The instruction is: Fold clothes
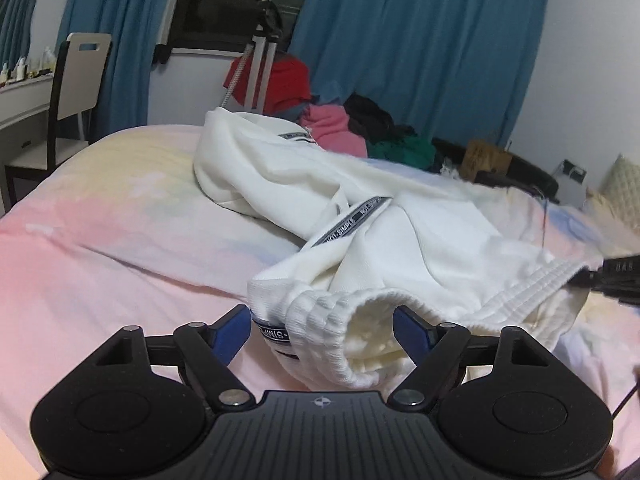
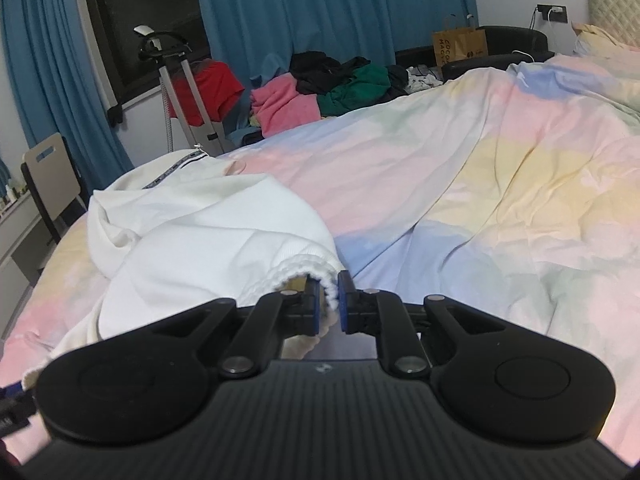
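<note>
On my left-wrist feed, the garment (image 1: 360, 208) reads white to cream, with a grey tape strip (image 1: 352, 220) carrying pale lettering and a ribbed white waistband (image 1: 520, 288). The bedsheet (image 1: 120, 240) shows soft blotches of pink, yellow, pale blue and mint (watercolour-like, no hard edges). Both of my tools are black: the left gripper (image 1: 322, 330) with blue pads (image 1: 230, 332), and the right gripper (image 2: 329, 300) likewise. Curtains (image 2: 320, 12) are teal-blue. The far clothes pile (image 2: 320, 80) mixes red, pink, black and green. The paper bag (image 2: 460, 46) is brown.
</note>
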### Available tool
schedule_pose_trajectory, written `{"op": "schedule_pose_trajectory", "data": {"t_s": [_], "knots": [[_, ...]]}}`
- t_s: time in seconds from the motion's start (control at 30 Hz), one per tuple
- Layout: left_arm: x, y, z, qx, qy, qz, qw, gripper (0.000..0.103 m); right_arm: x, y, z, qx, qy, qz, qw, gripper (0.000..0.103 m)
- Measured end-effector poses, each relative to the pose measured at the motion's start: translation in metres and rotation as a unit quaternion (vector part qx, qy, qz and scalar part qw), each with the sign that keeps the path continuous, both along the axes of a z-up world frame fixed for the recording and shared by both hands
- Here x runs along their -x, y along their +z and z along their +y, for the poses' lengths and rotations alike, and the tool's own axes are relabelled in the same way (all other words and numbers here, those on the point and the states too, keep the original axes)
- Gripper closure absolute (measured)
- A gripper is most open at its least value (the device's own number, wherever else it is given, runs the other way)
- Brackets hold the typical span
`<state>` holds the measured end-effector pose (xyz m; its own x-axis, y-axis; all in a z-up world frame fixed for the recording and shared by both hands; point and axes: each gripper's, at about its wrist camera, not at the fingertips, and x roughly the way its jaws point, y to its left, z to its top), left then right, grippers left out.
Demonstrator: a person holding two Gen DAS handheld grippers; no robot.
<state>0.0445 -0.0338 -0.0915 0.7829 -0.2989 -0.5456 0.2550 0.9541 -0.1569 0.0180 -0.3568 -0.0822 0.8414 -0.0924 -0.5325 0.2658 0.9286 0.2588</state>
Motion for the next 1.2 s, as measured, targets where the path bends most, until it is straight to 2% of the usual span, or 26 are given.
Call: {"op": "schedule_pose_trajectory", "data": {"t_s": [0.07,0.13,0.17,0.2,0.27,0.33,0.47,0.5,0.63,0.73,0.77,0.8,0.97,1.03,1.2], "knots": [[-0.003,-0.005,-0.007,-0.030,0.003,0.012,0.9995,0.028,0.000,0.000,0.001,0.003,-0.003,-0.001,1.000,0.089],[-0.004,-0.010,-0.007,-0.043,0.014,0.022,0.9987,0.034,0.001,0.000,0.001,0.005,-0.006,-0.003,1.000,0.090],[-0.005,-0.012,-0.005,-0.047,0.023,0.028,0.9983,0.041,0.001,0.000,0.002,0.007,-0.008,-0.004,1.000,0.090],[-0.006,-0.013,-0.001,-0.042,0.034,0.030,0.9981,0.049,0.001,0.000,0.002,0.008,-0.009,-0.004,1.000,0.090],[-0.007,-0.011,0.009,-0.022,0.055,0.029,0.9978,0.050,0.000,-0.002,0.003,0.012,-0.013,0.001,1.000,0.089],[-0.010,-0.011,0.019,0.000,0.072,0.030,0.9970,0.053,-0.005,-0.007,0.006,0.020,-0.006,0.024,0.999,0.086],[-0.015,-0.011,0.032,0.034,0.096,0.034,0.9942,0.080,-0.017,-0.021,0.026,0.071,0.024,0.069,0.995,0.082],[-0.016,-0.011,0.034,0.042,0.100,0.034,0.9935,0.083,-0.020,-0.025,0.031,0.086,0.033,0.080,0.993,0.080],[-0.016,-0.005,0.042,0.065,0.118,0.010,0.9909,0.089,-0.028,-0.038,0.042,0.131,0.034,0.109,0.985,0.059],[-0.012,0.008,0.048,0.073,0.131,-0.030,0.9882,0.092,-0.030,-0.041,0.047,0.115,0.048,0.108,0.986,0.064],[-0.012,0.012,0.052,0.078,0.135,-0.040,0.9869,0.092,-0.026,-0.037,0.050,0.105,0.056,0.101,0.988,0.072],[-0.013,0.017,0.056,0.084,0.136,-0.046,0.9860,0.093,-0.023,-0.034,0.054,0.094,0.064,0.093,0.989,0.087],[-0.035,0.058,0.085,0.085,0.162,-0.080,0.9798,0.094,0.009,-0.015,0.083,0.031,0.105,0.047,0.993,0.089],[-0.051,0.080,0.100,0.078,0.165,-0.094,0.9787,0.094,0.023,-0.011,0.101,-0.015,0.117,0.030,0.993,0.089],[-0.100,0.136,0.141,0.030,0.175,-0.114,0.9775,0.094,0.024,-0.007,0.178,-0.109,0.179,-0.001,0.978,0.089]]}}
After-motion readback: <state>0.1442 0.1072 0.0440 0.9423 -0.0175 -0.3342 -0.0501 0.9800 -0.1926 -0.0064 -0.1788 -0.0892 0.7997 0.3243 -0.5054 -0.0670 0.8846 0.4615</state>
